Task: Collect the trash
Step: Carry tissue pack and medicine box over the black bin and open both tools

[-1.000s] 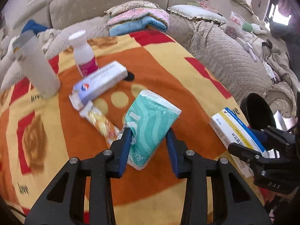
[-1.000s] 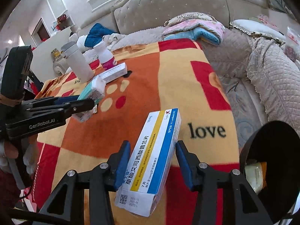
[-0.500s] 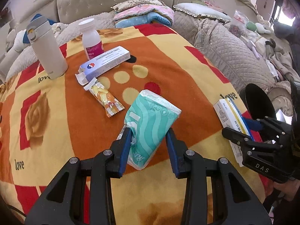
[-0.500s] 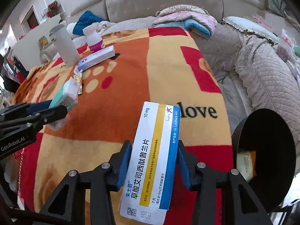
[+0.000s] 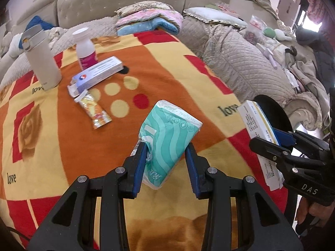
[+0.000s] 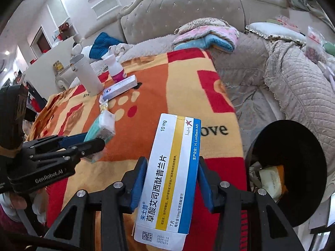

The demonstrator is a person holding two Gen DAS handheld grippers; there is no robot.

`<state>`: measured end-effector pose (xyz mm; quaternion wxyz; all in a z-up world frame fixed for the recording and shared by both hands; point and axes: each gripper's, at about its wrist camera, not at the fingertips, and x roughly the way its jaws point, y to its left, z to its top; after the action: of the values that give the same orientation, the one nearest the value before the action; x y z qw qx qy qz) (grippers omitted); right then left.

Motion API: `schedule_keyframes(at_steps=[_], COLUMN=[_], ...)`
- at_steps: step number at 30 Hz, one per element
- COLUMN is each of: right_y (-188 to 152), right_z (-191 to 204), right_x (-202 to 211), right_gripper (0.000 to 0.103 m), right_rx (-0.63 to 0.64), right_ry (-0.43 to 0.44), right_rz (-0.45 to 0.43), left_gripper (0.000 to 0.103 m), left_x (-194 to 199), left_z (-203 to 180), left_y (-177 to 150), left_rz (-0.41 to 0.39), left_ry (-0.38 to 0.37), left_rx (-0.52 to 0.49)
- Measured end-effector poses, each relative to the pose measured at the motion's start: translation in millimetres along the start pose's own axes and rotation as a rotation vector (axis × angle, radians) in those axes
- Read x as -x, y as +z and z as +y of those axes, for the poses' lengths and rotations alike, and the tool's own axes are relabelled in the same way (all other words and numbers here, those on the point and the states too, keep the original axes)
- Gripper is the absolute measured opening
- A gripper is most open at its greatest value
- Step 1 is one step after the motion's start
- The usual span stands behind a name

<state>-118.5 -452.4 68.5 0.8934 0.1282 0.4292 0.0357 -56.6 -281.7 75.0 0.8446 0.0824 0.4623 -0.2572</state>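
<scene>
My left gripper [image 5: 166,167] is shut on a teal tissue pack [image 5: 169,133] and holds it above the blanket; it also shows in the right wrist view [image 6: 100,131]. My right gripper [image 6: 170,179] is shut on a white, yellow and blue medicine box [image 6: 173,171], seen edge-on in the left wrist view [image 5: 257,129]. A black trash bin [image 6: 293,146] with wrappers inside stands at the table's right edge, just right of the box. A snack wrapper [image 5: 93,108] and a blue-white box [image 5: 97,74] lie farther back on the blanket.
An orange, yellow and red blanket [image 5: 52,125] covers the table. A white flask [image 5: 41,60] and a white bottle with a pink label [image 5: 85,48] stand at the back left. A beige sofa [image 5: 240,62] with folded blankets [image 5: 150,21] wraps around behind and right.
Both grippers have pulled back and lifted with their loads. The medicine box has moved closer to the black bin. The items on the blanket have not moved.
</scene>
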Motion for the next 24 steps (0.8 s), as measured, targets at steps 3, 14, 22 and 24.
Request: schedule_keyframes(at_steps=[3,14,22,24], right_y=[-2,-3,-7,-9], right_z=[-4,-29,-64,-73], right_x=[7,34,50,54], right_gripper=[0.046,0.046,0.046,0.046], right_rx=[-0.008,-0.034,-0.097,-0.112], right_ry=[-0.006,-0.051,-0.082,-0.093], right_rz=[-0.006,-0.049,-0.068,-0.075], left_gripper=[0.035,0.035,0.035,0.035], left_x=[0,-1,-10,-14], left_z=[-12,-52,-86,-93], left_y=[2,15,23,25], left_rz=[-0.003,-0.015,-0.009,-0.004], left_ry=[-0.01,-0.04,-0.073,-0.081], left_rx=[-0.014,-0.064,-0.109,-0.119])
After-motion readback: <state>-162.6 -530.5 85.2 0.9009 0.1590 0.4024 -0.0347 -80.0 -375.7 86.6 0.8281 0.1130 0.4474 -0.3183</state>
